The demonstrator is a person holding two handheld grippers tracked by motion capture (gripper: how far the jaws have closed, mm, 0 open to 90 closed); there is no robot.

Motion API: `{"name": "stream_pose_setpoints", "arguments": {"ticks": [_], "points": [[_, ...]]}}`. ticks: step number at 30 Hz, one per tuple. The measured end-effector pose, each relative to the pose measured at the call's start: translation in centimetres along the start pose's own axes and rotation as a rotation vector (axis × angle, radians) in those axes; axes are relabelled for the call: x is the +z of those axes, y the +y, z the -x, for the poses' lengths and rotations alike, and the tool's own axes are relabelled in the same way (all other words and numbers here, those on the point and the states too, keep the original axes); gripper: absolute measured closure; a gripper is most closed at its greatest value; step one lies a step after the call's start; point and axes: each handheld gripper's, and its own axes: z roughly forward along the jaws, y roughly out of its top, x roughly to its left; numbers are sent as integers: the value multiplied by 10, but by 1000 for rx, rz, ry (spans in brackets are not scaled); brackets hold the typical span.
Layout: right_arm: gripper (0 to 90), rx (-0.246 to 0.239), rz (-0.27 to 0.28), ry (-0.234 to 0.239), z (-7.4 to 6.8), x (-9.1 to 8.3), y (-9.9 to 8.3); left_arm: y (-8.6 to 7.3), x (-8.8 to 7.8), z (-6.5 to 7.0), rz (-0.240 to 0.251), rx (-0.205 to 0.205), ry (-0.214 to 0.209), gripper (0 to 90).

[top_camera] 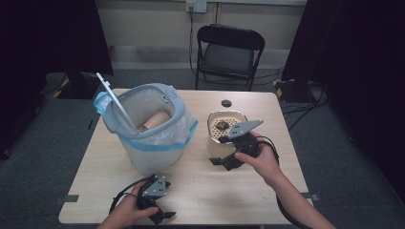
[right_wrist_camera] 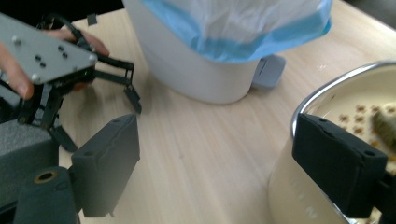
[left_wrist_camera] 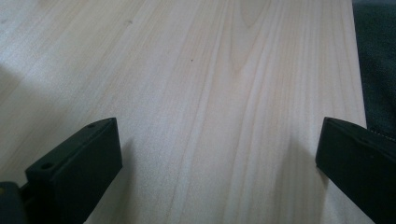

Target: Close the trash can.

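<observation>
Pot (top_camera: 220,136): stood on the table (top_camera: 200,191), right of centre; cream body with a metal rim; a perforated insert with dark bits lay inside.
Bin (top_camera: 145,126): white, stood left of centre, near the pot but apart from it; lined with a clear bag (top_camera: 184,131) with a blue edge folded over the rim.
Bin lid (top_camera: 112,102): raised, tilted up at the far left of the bin.
Bin contents: a brown roll-like item (top_camera: 154,119) was visible inside; its identity could not be told.
Right gripper (top_camera: 224,159): held in the right hand (top_camera: 260,160) at the near side of the pot; jaws spread wide. In the right gripper view (right_wrist_camera: 219,163), one jaw sat over the pot rim (right_wrist_camera: 322,88) and the other stood clear over the table; contact with the rim could not be confirmed.
Left gripper (top_camera: 162,217): held in the left hand (top_camera: 133,207) at the near left edge of the table, well apart from the bin; jaws spread wide and empty. In the left gripper view (left_wrist_camera: 217,161), bare wood lay between the jaws.
Disc (top_camera: 226,103): small, dark, lay on the table beyond the pot.
Chair (top_camera: 229,50): black, folding, stood on the floor beyond the far edge of the table.
</observation>
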Motion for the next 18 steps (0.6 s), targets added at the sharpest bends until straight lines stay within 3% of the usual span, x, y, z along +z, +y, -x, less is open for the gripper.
{"name": "stream_pose_setpoints", "arguments": {"ticks": [7,18], "points": [[144,14,-2,13,-6,-1,-23,0,0,0,0,-1,0,0],[144,14,-25,-10,-10,-1,-54,0,1,0,9,-3,-3,0]]}}
